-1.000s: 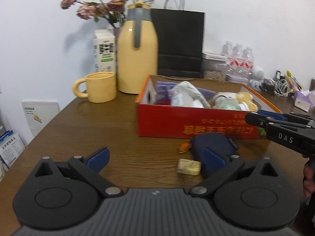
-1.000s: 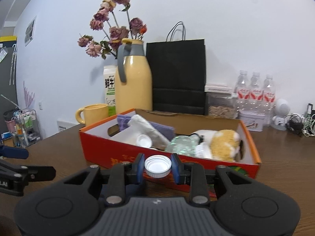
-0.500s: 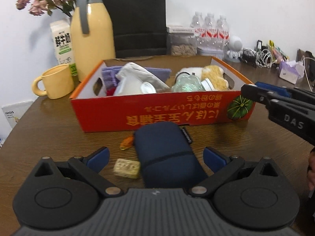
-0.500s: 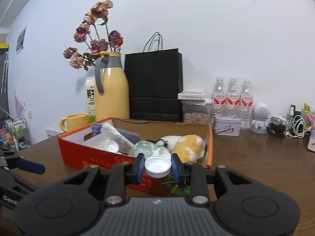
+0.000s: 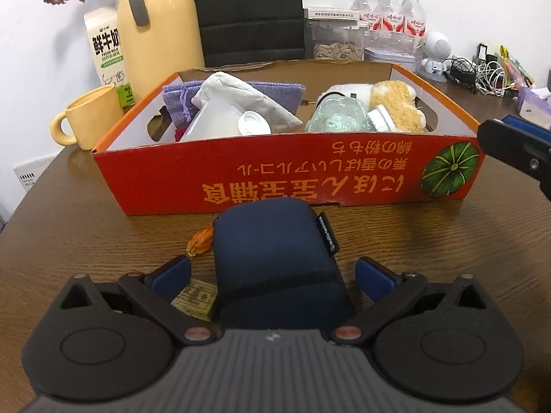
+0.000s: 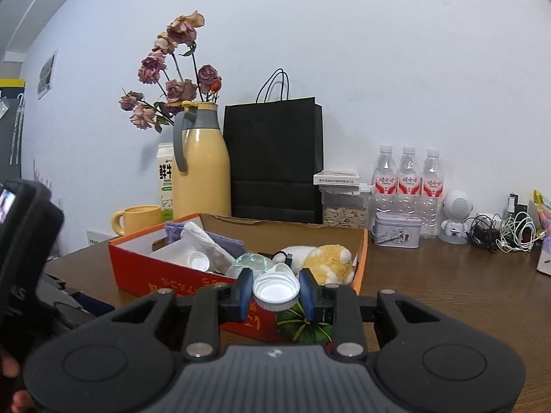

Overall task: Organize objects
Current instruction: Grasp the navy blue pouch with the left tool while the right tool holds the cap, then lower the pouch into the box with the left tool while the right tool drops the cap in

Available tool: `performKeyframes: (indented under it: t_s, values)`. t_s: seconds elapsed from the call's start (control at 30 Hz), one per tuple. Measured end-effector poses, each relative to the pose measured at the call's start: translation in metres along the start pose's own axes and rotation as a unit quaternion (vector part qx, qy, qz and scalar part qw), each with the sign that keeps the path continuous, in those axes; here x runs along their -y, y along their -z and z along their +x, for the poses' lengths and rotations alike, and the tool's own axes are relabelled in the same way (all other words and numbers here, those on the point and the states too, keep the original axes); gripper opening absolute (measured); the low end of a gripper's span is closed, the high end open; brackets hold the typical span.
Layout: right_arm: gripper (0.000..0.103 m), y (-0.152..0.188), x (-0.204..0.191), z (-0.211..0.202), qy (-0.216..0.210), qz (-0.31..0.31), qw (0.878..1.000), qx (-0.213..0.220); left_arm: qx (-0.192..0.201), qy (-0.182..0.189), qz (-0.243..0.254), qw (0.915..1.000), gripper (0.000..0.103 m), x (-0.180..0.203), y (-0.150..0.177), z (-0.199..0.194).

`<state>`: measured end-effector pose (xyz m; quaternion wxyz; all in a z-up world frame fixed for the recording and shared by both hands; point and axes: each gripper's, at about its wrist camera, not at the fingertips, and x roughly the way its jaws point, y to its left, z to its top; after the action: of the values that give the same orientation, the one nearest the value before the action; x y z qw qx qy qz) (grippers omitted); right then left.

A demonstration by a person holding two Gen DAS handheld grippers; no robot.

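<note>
**Meanwhile, a cap in one grip and a pouch between open jaws**

Now we see our right hand-held gripper [image 6: 276, 292] clamped on a white bottle cap [image 6: 276, 291], its two blue pads pressing the cap's rim from either side, open face toward the camera. It hangs just in front of the near corner of the red cardboard box [image 5: 275, 175], above the wooden surface [image 5: 430, 241].

Our left hand-held gripper [image 5: 272, 272] stands wide open, and a dark blue pouch [image 5: 275, 258] lies on the surface between its fingers, neither pad touching it. The pouch's far end sits right at the box's front wall. Just left of the pouch lie a small orange wrapped sweet [image 5: 200, 241] and a flat tan packet [image 5: 195, 297], the packet partly under the left finger.

Inside the box we make out a purple drawstring bag [image 5: 179, 98], a white cloth bag [image 5: 237, 98], a clear crumpled wrapper [image 5: 335, 118] and a yellow-and-white plush toy [image 5: 396, 105]. Behind the box stand a yellow mug [image 5: 87, 118], a milk carton [image 5: 105, 50], a yellow thermos jug [image 5: 160, 24] and a black paper bag [image 6: 273, 158].
</note>
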<state>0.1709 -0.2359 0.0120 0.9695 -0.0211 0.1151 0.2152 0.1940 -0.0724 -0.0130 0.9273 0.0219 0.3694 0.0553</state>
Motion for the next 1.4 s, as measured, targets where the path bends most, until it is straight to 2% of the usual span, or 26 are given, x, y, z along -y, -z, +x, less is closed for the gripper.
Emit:
performKeyframes:
  t_s: [0.5, 0.73, 0.83, 0.87, 0.9, 0.93, 1.4]
  values:
    - [0.028, 0.003, -0.004, 0.001, -0.001, -0.007, 1.0, -0.006, 0.016, -0.019, -0.002, 0.9997, 0.103, 0.001, 0.002, 0.003]
    - [0.028, 0.004, -0.005, 0.002, 0.0, -0.009, 1.0, -0.01, 0.018, -0.015, 0.009, 0.9997, 0.103, 0.0, 0.005, 0.002]
    - [0.028, 0.004, -0.005, 0.003, 0.0, -0.009, 1.0, -0.011, 0.024, -0.014, 0.002, 0.9996, 0.094, -0.004, 0.006, -0.002]
    - [0.028, 0.004, -0.005, 0.003, 0.0, -0.009, 1.0, -0.012, 0.026, -0.008, -0.001, 0.9996, 0.088, -0.005, 0.006, -0.003]
    - [0.028, 0.004, -0.005, 0.004, 0.0, -0.009, 1.0, -0.012, 0.03, 0.002, -0.005, 0.9995, 0.075, -0.006, 0.006, -0.005]
    - [0.028, 0.005, -0.005, 0.004, 0.001, -0.009, 1.0, -0.013, 0.03, 0.012, -0.008, 0.9994, 0.074, -0.007, 0.007, -0.007]
    - [0.028, 0.008, -0.007, 0.009, 0.007, -0.021, 0.999, -0.024, 0.068, 0.042, -0.018, 0.9966, 0.067, -0.015, 0.005, -0.034]
